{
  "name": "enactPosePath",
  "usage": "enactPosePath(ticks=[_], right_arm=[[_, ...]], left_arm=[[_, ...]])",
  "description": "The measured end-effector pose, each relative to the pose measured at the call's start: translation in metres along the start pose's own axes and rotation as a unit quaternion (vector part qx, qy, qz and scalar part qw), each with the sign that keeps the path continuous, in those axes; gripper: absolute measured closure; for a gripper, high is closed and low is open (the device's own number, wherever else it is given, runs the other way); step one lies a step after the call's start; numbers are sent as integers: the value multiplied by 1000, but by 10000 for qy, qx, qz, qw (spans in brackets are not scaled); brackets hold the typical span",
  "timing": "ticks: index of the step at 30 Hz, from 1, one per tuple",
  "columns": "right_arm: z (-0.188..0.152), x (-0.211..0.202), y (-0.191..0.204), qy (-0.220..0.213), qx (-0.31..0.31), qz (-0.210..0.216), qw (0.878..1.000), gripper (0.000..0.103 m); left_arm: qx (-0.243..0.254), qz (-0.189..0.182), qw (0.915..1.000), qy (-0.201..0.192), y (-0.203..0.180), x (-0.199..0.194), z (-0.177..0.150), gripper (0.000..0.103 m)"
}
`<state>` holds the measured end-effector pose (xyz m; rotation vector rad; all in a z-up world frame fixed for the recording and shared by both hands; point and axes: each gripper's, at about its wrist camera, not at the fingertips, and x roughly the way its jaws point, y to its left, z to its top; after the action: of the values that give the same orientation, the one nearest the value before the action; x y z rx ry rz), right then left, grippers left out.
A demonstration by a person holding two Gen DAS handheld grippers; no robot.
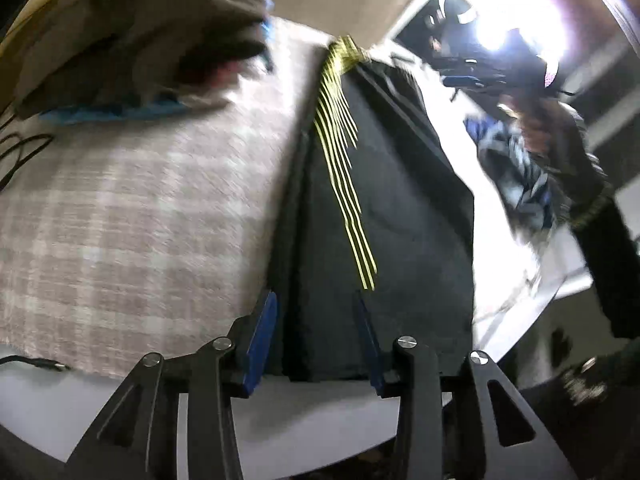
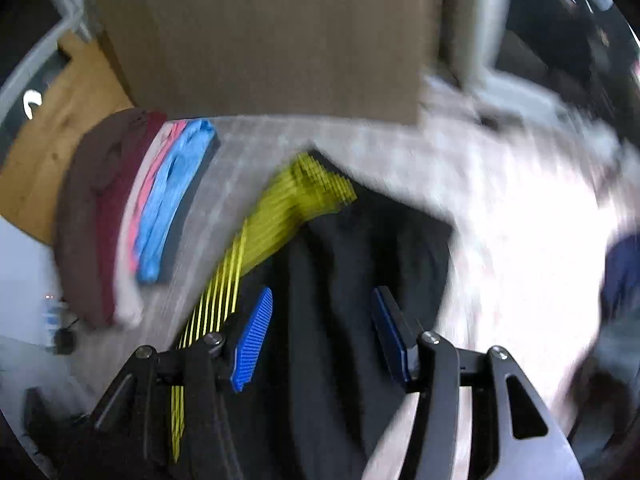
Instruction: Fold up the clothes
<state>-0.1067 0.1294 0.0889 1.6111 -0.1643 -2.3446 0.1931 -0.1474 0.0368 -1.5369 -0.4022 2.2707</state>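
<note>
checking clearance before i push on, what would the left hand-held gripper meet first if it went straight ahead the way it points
Most likely the black garment, which already lies between the open fingers of the left hand-held gripper. Depth is blurred, so contact distance is unclear.

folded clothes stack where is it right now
The folded clothes stack sits left in the right wrist view, on the checked cloth, beside the black garment.

Each wrist camera looks forward along its own blue-padded fingers, close above the checked cloth (image 1: 120,200). Both views share the black garment (image 1: 384,208) and the folded stack (image 2: 132,216).
</note>
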Motion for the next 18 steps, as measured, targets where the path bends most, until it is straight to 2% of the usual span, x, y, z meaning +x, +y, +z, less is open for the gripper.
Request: enactPosePath(ticks=[2, 4, 6, 8, 9, 10, 11, 12, 15, 18], right_arm=[[-41, -11, -20, 93, 332, 160, 9993, 52], [-82, -17, -33, 181, 558, 103, 9982, 52], [-111, -21, -41, 231, 718, 35, 9971, 52], [-135, -23, -46, 299, 876, 184, 9955, 52], [-144, -23, -47, 321, 922, 234, 9949, 52], [-151, -22, -45, 333, 941, 263, 9947, 52], [-155, -22, -43, 338, 928, 270, 9947, 52], [-158, -20, -39, 337, 887, 259, 9951, 52], [-164, -17, -31, 371, 824, 332, 9954, 52], [-170, -17, -25, 418, 790, 443, 9950, 52]], left_arm=[[136, 87, 9998, 140, -9, 10, -4, 66], [212, 181, 9995, 172, -14, 14, -3, 67], [288, 276, 9990, 203, -19, 18, -3, 67], [364, 370, 9984, 235, -23, 22, -3, 67], [403, 417, 9980, 251, -26, 24, -2, 69], [441, 464, 9976, 266, -28, 26, -2, 79], [479, 511, 9971, 282, -30, 29, -2, 97], [507, 546, 9968, 297, -32, 30, -2, 102], [488, 532, 9969, 327, -32, 30, 0, 101], [486, 689, 9963, 171, -23, 13, 1, 102]])
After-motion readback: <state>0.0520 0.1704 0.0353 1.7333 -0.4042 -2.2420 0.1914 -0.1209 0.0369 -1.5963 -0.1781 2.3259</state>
